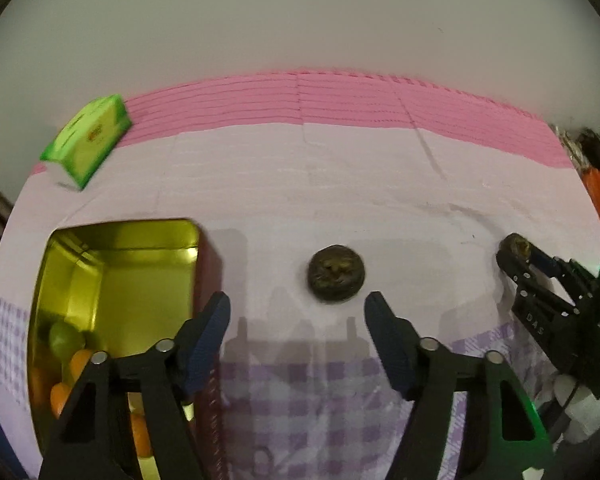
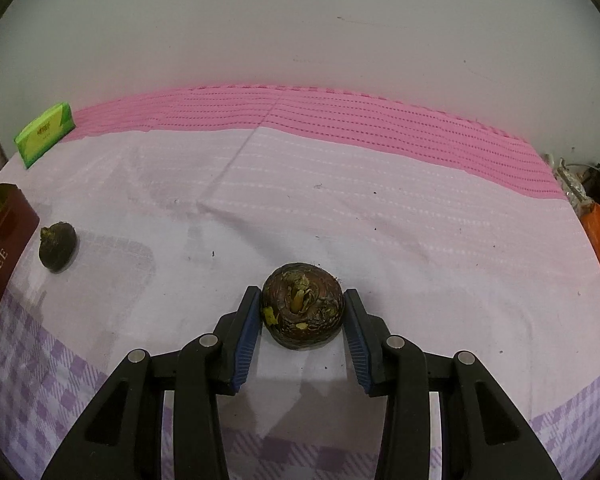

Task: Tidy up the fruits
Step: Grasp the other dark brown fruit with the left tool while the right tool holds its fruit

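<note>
Dark round brown-skinned fruit (image 1: 336,273) on pale cloth, dead ahead of left gripper (image 1: 297,312), jaws open, empty. Right gripper (image 2: 302,310) clamps second one (image 2: 302,305). Gold-lined tin (image 1: 112,280) left.

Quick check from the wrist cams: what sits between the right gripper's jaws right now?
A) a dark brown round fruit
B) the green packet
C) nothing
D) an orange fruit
A: in the right wrist view the right gripper has its pads against both sides of the dark brown round fruit, which sits on the cloth.
</note>
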### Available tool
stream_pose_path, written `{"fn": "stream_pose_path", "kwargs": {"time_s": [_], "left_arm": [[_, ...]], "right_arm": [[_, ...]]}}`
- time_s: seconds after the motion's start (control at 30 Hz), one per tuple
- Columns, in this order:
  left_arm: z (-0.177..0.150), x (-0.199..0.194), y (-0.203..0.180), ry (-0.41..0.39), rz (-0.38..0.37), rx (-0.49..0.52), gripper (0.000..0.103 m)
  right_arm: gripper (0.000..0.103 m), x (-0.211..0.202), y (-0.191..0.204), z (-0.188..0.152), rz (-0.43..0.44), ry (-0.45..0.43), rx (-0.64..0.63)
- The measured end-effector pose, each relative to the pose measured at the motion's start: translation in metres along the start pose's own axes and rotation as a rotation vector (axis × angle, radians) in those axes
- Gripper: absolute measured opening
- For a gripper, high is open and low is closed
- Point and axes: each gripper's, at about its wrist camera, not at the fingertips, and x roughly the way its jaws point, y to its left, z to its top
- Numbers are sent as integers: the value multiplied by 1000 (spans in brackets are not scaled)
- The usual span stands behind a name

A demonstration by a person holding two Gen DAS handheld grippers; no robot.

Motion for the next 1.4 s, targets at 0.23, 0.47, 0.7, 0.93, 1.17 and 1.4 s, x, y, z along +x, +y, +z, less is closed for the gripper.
{"fn": "stream_pose_path", "kwargs": {"time_s": [0.23,0.47,0.7,0.93,1.17,1.4], "left_arm": [[11,35,-13,65,-52,1,56],[15,57,-16,107,-51,-16,51],[15,58,-20,91,-54,-9,38],[4,53,-23,94,-43,-6,38],[-14,41,-23,99,-41,4,38],[-27,25,-25,92,-62,3,37]], "right_arm": [[42,-3,-7,-3,14,2,12],[42,-3,-8,-3,15,2,13],[42,-3,-8,-2,15,3,13],[42,-3,-8,-2,14,3,12],[42,-3,-7,-2,11,3,9],[42,-4,-7,-3,9,2,8]]}}
